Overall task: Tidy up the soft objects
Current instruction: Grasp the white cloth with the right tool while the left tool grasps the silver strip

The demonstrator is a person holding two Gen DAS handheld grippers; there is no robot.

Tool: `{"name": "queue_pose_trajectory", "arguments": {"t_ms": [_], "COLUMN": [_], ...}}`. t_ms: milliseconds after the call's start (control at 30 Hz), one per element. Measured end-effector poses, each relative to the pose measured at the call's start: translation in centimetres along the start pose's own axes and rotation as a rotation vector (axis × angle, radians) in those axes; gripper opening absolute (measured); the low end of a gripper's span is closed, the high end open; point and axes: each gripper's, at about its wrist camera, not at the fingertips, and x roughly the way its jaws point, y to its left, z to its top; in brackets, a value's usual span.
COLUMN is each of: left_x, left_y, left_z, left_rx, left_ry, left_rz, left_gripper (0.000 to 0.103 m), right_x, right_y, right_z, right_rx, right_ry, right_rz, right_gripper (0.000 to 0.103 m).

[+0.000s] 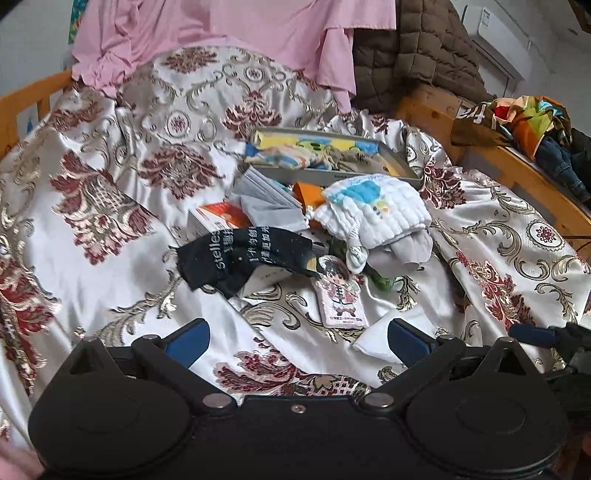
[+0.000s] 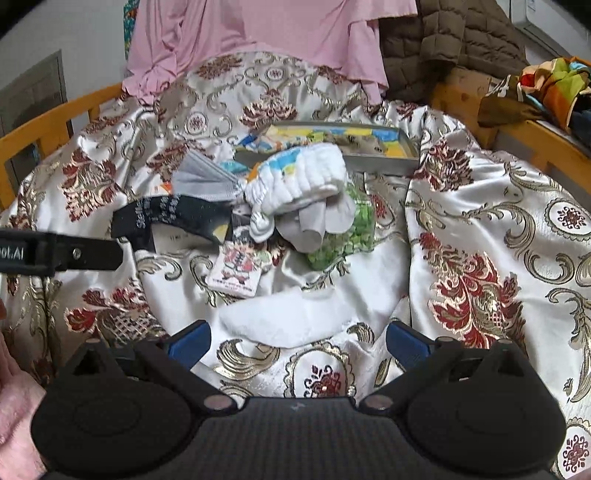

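Note:
A pile of soft things lies on a patterned satin bedspread (image 1: 110, 155). It holds a black sock with white lettering (image 1: 243, 254), a white ribbed cloth with blue print (image 1: 376, 210), a grey sock (image 1: 410, 251) and a grey folded cloth (image 1: 266, 199). A flat white sock (image 2: 291, 317) lies just ahead of my right gripper (image 2: 297, 343), which is open and empty. My left gripper (image 1: 297, 343) is open and empty, short of the pile. A grey tray (image 1: 402, 166) with folded colourful cloths sits behind the pile.
A cartoon card (image 1: 340, 295), a green bag (image 2: 340, 229) and an orange-white box (image 1: 218, 221) lie in the pile. Pink fabric (image 1: 229, 33) and a brown quilted jacket (image 1: 417, 51) hang at the back. Wooden rails (image 1: 517, 170) edge the bed; colourful clothes (image 1: 524, 118) lie right.

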Motion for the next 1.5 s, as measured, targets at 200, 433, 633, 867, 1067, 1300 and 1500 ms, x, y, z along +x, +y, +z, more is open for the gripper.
{"name": "queue_pose_trajectory", "arguments": {"t_ms": [200, 433, 633, 867, 1067, 1300, 1500], "left_x": [2.3, 4.5, 6.5, 10.1, 13.3, 16.2, 18.1], "left_y": [-0.5, -0.9, -1.4, -2.2, -2.4, -2.2, -1.6], "left_z": [0.7, 1.2, 2.0, 2.6, 3.4, 4.3, 4.2], "left_rx": [0.022, 0.042, 0.056, 0.066, 0.031, -0.028, -0.059], "left_ry": [0.062, 0.114, 0.138, 0.185, 0.227, 0.252, 0.298], "left_rz": [-0.044, -0.069, -0.088, -0.130, -0.166, -0.220, -0.266], "left_gripper": [0.102, 0.102, 0.102, 0.102, 0.102, 0.102, 0.091], "right_x": [1.0, 1.8, 2.5, 4.3, 5.6, 7.3, 9.3], "right_y": [-0.3, -0.1, 0.0, -0.4, -1.1, -1.6, -1.1], "right_z": [0.1, 0.2, 0.5, 0.9, 1.2, 1.7, 2.1], "right_rx": [0.013, 0.004, -0.003, 0.024, 0.067, 0.077, 0.079], "right_ry": [0.046, 0.078, 0.108, 0.164, 0.165, 0.153, 0.164], "right_rz": [0.009, 0.029, 0.059, 0.107, 0.136, 0.122, 0.108], "right_gripper": [0.103, 0.103, 0.103, 0.103, 0.103, 0.103, 0.103]}}
